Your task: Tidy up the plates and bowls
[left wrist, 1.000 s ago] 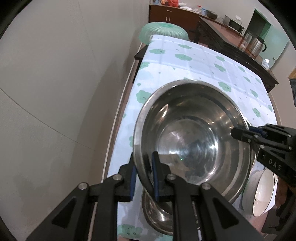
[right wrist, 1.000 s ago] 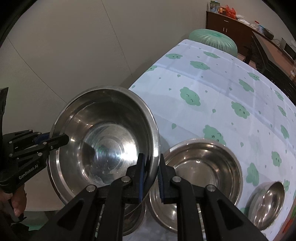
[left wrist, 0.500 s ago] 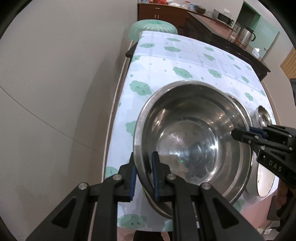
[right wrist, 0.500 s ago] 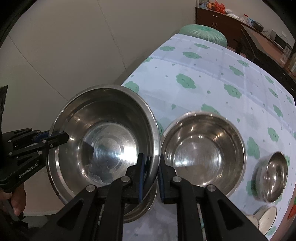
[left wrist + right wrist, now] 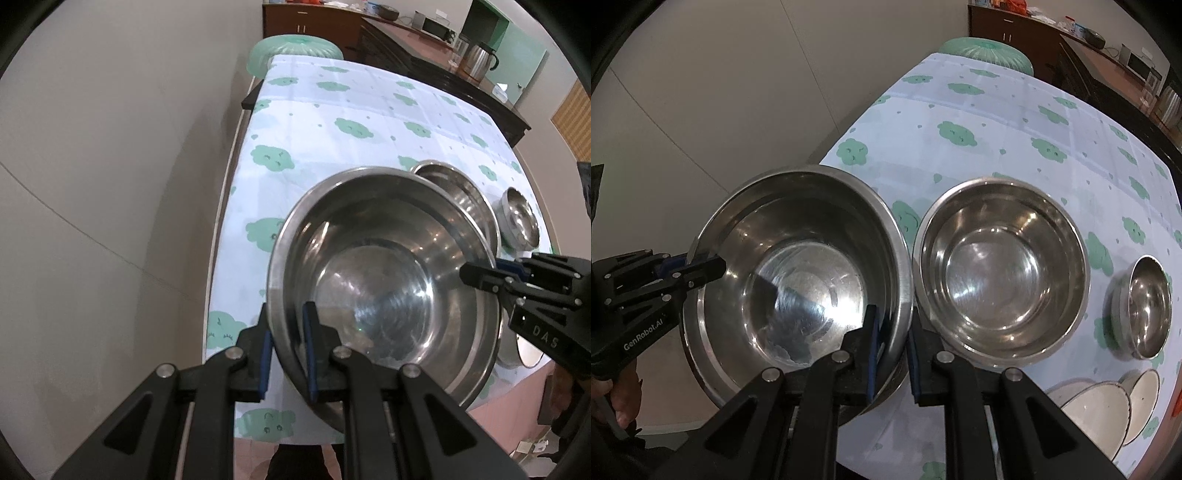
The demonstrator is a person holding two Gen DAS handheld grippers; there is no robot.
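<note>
Both grippers hold one large steel bowl (image 5: pixel 388 288) by opposite sides of its rim, above the table's near left corner. My left gripper (image 5: pixel 286 347) is shut on its left rim; my right gripper (image 5: pixel 892 350) is shut on its right rim. The bowl also shows in the right wrist view (image 5: pixel 798 280). A second large steel bowl (image 5: pixel 1001 273) stands on the table just right of it. A small steel bowl (image 5: pixel 1148 306) sits farther right. White enamel bowls (image 5: pixel 1097 413) lie at the near right edge.
The table carries a white cloth with green clouds (image 5: pixel 354 110). A green stool (image 5: pixel 295 51) stands beyond its far end. A dark sideboard with a kettle (image 5: pixel 476 62) runs along the right. A plain wall is to the left.
Both grippers have moved left and nearer with the large bowl, so it no longer hangs over the second bowl. The second bowl now shows fully beside it.
</note>
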